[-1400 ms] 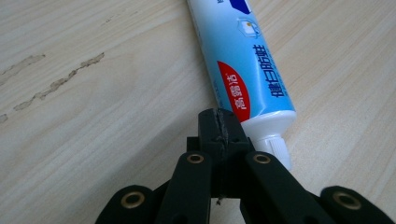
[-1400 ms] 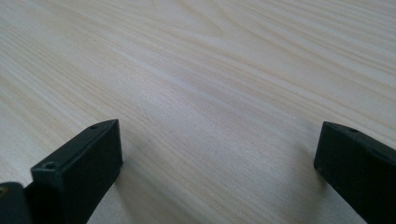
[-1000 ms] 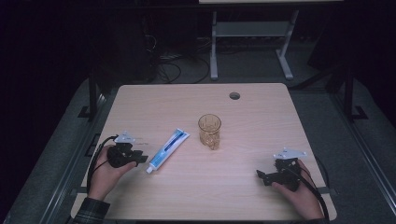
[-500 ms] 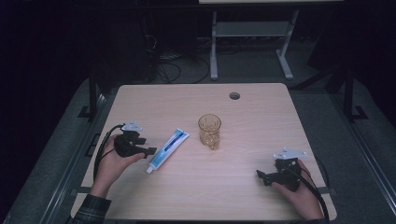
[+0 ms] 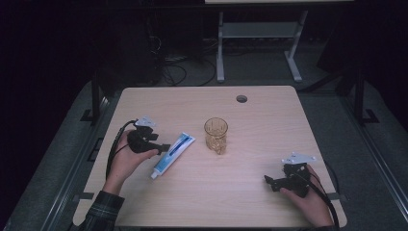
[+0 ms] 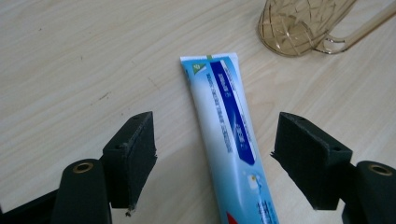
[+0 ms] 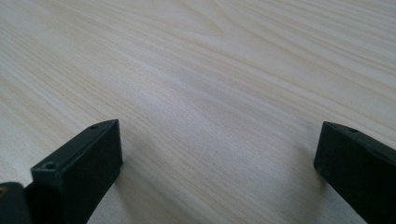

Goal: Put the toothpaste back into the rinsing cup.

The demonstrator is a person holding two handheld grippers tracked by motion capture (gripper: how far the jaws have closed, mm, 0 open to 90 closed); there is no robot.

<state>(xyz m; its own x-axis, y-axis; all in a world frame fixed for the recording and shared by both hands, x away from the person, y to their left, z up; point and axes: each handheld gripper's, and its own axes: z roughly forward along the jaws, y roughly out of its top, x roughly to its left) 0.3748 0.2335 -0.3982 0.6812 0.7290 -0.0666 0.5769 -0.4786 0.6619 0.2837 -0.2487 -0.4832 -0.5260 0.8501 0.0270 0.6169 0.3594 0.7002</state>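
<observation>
High view showed a light wooden desk with a toothpaste tube lying flat left of centre, its crimped end pointing toward an amber glass mug that stood upright just beyond it, the two near but apart. A round cable hole sat near the desk's far edge. The left gripper was held at the tube's near-left side, its tips just over the tube's edge, a black cable trailing back along the person's forearm and plaid sleeve. The right gripper rested low over bare wood at the near right corner, well apart from tube and mug.

Left gripper view looked along the tube, which ran lengthwise up between the two black jaws, white with a blue band. The left gripper stood wide open, its jaws having just been opening; bare wood showed on both sides between the pads and the tube, so nothing was clamped. The mug lay at the upper right of that view, its handle toward the right.

Right gripper view had the right gripper wide open too, with only wood grain between the jaws
</observation>
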